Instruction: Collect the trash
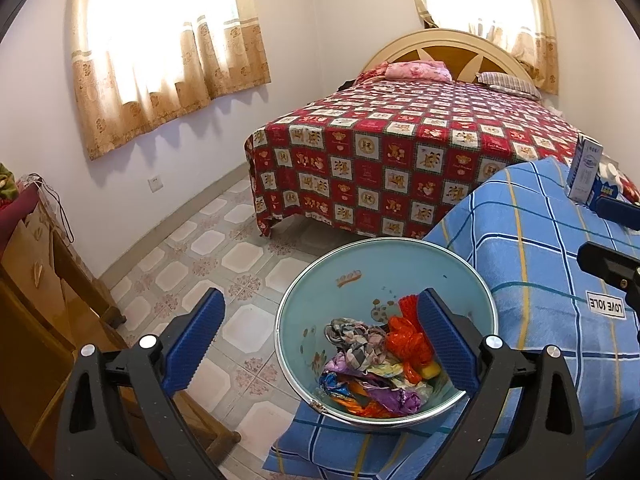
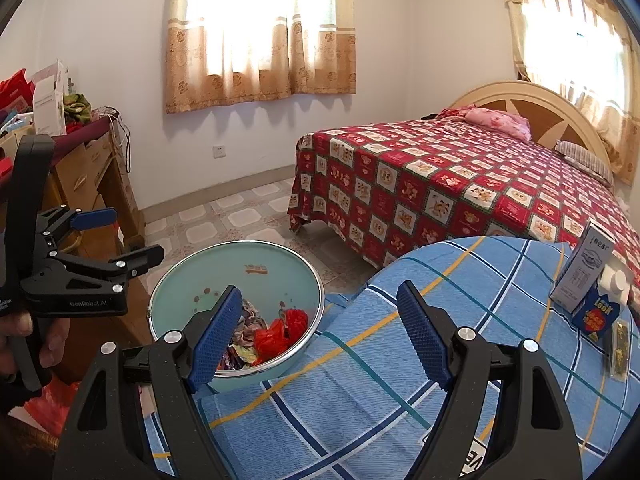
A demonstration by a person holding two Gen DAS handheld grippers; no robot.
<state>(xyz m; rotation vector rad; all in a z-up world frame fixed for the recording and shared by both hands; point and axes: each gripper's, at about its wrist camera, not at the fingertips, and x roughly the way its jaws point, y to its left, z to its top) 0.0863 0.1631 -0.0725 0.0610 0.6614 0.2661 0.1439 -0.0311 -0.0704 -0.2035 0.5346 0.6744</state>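
We observe the pale blue round bin (image 1: 360,264) of crumpled wrappers (image 1: 372,364) beside the blue checked bench cloth (image 2: 360,380), directly below the left gripper (image 1: 320,344), jaws apart and empty. The right gripper (image 2: 320,336) stands wide, empty, over the cloth beside the bin.

Bright window (image 1: 160,20) glare, sharp focus, fisheye-bent edges.

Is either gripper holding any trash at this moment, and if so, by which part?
Nothing is held. The left gripper stands open over the bin, and the right gripper stands open above the blue checked cloth. Both have empty jaws.
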